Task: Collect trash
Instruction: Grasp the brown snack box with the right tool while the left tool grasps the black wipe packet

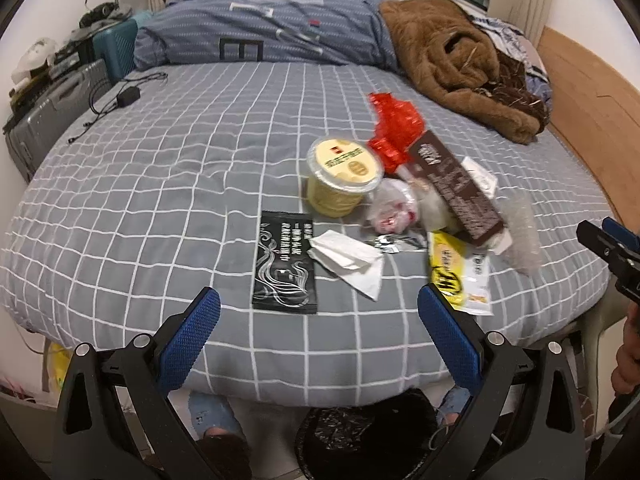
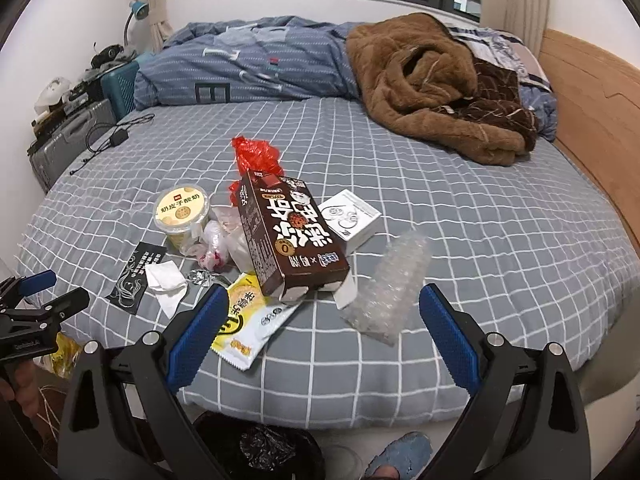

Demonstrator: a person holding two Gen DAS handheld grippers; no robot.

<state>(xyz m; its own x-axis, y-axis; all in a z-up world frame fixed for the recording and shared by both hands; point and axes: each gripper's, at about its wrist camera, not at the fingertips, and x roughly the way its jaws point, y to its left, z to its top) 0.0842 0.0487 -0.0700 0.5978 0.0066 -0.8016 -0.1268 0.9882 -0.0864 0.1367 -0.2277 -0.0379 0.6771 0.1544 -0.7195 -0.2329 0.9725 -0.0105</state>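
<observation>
Trash lies in a heap on the grey checked bed [image 1: 160, 184] [image 2: 480, 240]: a yellow yoghurt cup [image 1: 340, 176] [image 2: 182, 216], a brown milk carton [image 1: 456, 188] [image 2: 288, 236], a red plastic bag [image 1: 394, 128] [image 2: 256, 156], a black sachet [image 1: 284, 268] [image 2: 136, 280], a white tissue [image 1: 348, 260] [image 2: 166, 284], a yellow wrapper [image 1: 456, 272] [image 2: 240, 320], bubble wrap [image 2: 388, 288] [image 1: 520, 232] and a small white box [image 2: 352, 216]. My left gripper [image 1: 320, 316] is open above the bed's near edge, facing the sachet. My right gripper [image 2: 322, 316] is open, near the wrapper and bubble wrap.
A bin lined with a black bag [image 1: 360, 436] [image 2: 260, 448] stands on the floor below the bed edge, beside a person's slippered feet [image 1: 212, 416]. A brown fleece [image 2: 432, 92] and blue duvet [image 2: 248, 64] lie at the far side. A suitcase [image 1: 48, 116] stands at left, a wooden headboard [image 2: 592, 112] at right.
</observation>
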